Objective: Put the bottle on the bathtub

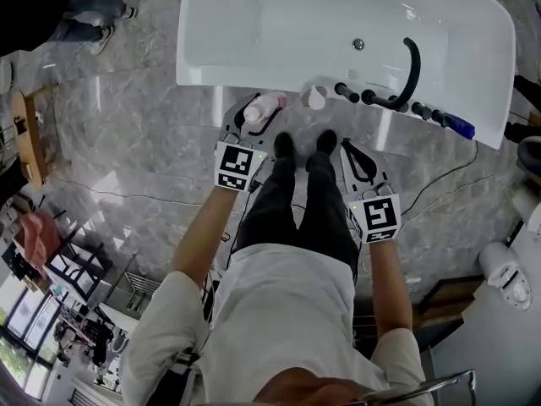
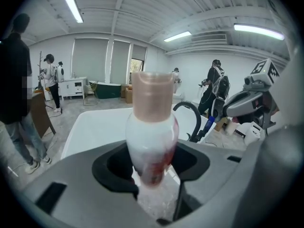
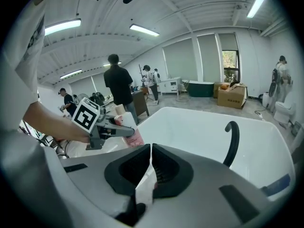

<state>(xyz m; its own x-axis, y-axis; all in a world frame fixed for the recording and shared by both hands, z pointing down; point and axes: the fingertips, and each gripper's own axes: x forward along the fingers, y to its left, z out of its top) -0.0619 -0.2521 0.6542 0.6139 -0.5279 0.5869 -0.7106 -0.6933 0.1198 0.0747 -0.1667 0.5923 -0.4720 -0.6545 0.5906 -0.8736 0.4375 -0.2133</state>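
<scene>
Step in hand: carrying the bottle [image 2: 152, 137] to the bathtub [image 1: 338, 24]; by my reading it was not yet set down.
Left gripper [image 1: 254, 117]: jaws were clamped on the bottle's lower body, with the pink cap [image 2: 152, 93] upright above them.
Right gripper [image 3: 150, 151]: jaws were pressed together with nothing between them; it hung right of the person's legs, on the near side of the tub.
Bottle's place: in the left claw, just at the tub's near rim [image 1: 211, 73], well left of the black faucet [image 1: 412, 70].
Rim: a small pale object [image 1: 315, 98] sat just right of the bottle; possibly another container, but it was too small to tell.
Next move: probably called for seating the base level on a flat stretch of rim, clear of that object, then parting the jaws.
</scene>
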